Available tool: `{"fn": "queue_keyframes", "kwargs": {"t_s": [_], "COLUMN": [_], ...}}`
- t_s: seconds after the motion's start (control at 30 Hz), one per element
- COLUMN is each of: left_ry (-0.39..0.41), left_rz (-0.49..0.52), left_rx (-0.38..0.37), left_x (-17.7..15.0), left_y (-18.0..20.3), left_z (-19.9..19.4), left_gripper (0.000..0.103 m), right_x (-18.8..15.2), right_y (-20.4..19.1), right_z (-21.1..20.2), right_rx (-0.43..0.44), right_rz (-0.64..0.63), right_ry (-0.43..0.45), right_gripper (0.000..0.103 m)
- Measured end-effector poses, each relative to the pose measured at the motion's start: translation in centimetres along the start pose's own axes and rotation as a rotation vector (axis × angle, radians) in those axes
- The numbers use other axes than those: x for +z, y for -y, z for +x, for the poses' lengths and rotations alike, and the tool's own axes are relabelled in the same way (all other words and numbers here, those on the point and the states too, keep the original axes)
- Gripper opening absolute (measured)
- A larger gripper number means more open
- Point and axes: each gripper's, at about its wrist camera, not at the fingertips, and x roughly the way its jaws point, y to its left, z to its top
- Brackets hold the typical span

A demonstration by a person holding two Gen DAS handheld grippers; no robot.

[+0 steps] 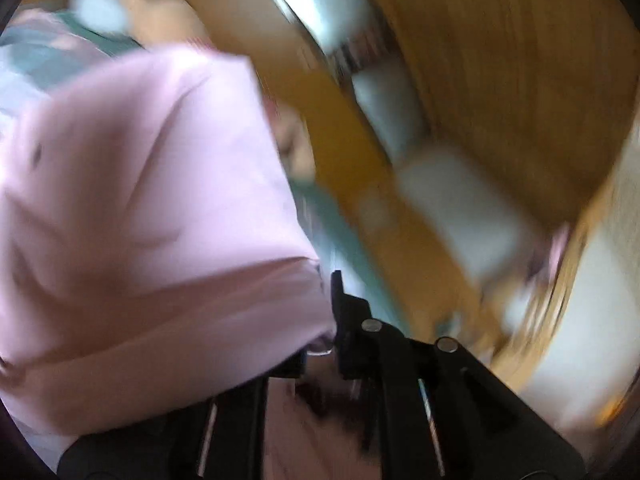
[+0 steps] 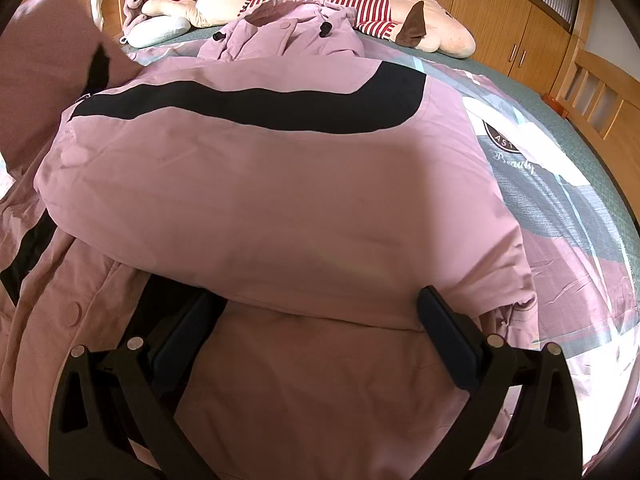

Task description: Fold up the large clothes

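On bed (image 2: pixel 592 168): 1 pink jacket (image 2: pixel 280 200), 1 plush dog (image 2: pixel 432 24), 2 grippers.

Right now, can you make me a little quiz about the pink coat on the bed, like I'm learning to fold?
1. True or false: the right gripper has its jaws wide open over the pink coat.
2. What is the left gripper pinching? A) a pillow B) pink fabric C) nothing
3. What lies along the far side of the bed, behind the coat's hood?

Key
1. True. The fingers stand far apart, with coat fabric between them, not pressed.
2. B. Its jaws are shut on pink cloth, though that view is blurred.
3. A long plush toy in a red and white striped top.
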Motion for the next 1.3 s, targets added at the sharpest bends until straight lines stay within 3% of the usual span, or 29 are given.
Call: {"fn": "queue_keyframes", "kwargs": {"t_s": [0.03, 0.1, 0.17, 0.23, 0.3, 0.37, 0.4, 0.47, 0.53, 0.6, 0.7, 0.8, 0.87, 0.93, 1.03, 1.13, 1.17, 1.3], "left_ry": [-0.123, -0.315, -0.398, -0.44, -0.446, -0.457, -0.463, -0.48, -0.394, -0.287, -0.107, 0.096, 0.152, 0.135, 0.085, 0.056, 0.043, -0.02], "left_rz": [0.052, 0.123, 0.181, 0.209, 0.213, 0.265, 0.357, 0.483, 0.571, 0.541, 0.347, 0.031, -0.152, -0.28, -0.378, -0.314, -0.285, -0.195], "left_rx": [0.036, 0.153, 0.264, 0.33, 0.345, 0.376, 0.409, 0.363, 0.341, 0.358, 0.463, 0.589, 0.619, 0.566, 0.401, 0.291, 0.221, 0.042], "left_x": [-1.9, -5.7, -8.3, -9.6, -10.8, -12.4, -13.5, -15.6, -15.5, -13.0, -8.6, -4.9, -3.4, -2.8, -2.9, -2.7, -2.7, -3.8], "left_y": [1.2, 2.2, 2.2, 2.0, 3.2, 5.3, 7.0, 9.1, 11.1, 11.0, 7.2, 0.5, -3.8, -7.1, -8.6, -7.3, -6.5, -2.4], "left_z": [3.5, 8.7, 11.6, 13.3, 13.7, 14.0, 14.4, 14.4, 13.3, 11.3, 6.4, 0.9, -1.2, -2.0, -0.8, 0.0, 0.3, 2.9], "left_gripper": [0.019, 0.042, 0.054, 0.064, 0.086, 0.093, 0.094, 0.092, 0.089, 0.09, 0.09, 0.09, 0.094, 0.094, 0.094, 0.094, 0.094, 0.097], "right_x": [0.0, 0.0, 0.0, 0.0, 0.0, 0.1, 0.1, 0.1, 0.1, 0.1, 0.1, 0.1, 0.1, 0.2, 0.6, 1.6, 2.0, 2.8], "right_y": [0.1, 0.1, 0.2, 0.3, 0.4, 0.5, 0.4, 0.5, 0.5, 0.5, 0.4, 0.4, 0.4, 0.4, 0.9, 1.2, 1.1, -0.6], "right_z": [0.0, 0.0, 0.0, 0.1, 0.1, 0.2, 0.2, 0.2, 0.2, 0.2, 0.2, 0.2, 0.1, -0.2, -1.6, -3.8, -4.7, -7.3], "right_rx": [0.004, 0.011, 0.016, 0.023, 0.03, 0.033, 0.034, 0.036, 0.036, 0.036, 0.035, 0.035, 0.032, 0.03, 0.059, 0.089, 0.088, 0.129], "right_rz": [0.003, 0.008, 0.012, 0.016, 0.02, 0.022, 0.023, 0.025, 0.025, 0.024, 0.025, 0.025, 0.024, 0.027, 0.072, 0.114, 0.115, 0.051], "right_ry": [-0.001, -0.002, -0.002, -0.003, -0.002, -0.002, -0.002, -0.001, -0.001, 0.0, -0.001, -0.001, -0.001, 0.003, 0.021, 0.054, 0.073, 0.117], "right_gripper": [0.102, 0.102, 0.102, 0.102, 0.102, 0.102, 0.102, 0.102, 0.102, 0.102, 0.102, 0.102, 0.102, 0.102, 0.102, 0.102, 0.102, 0.102]}}
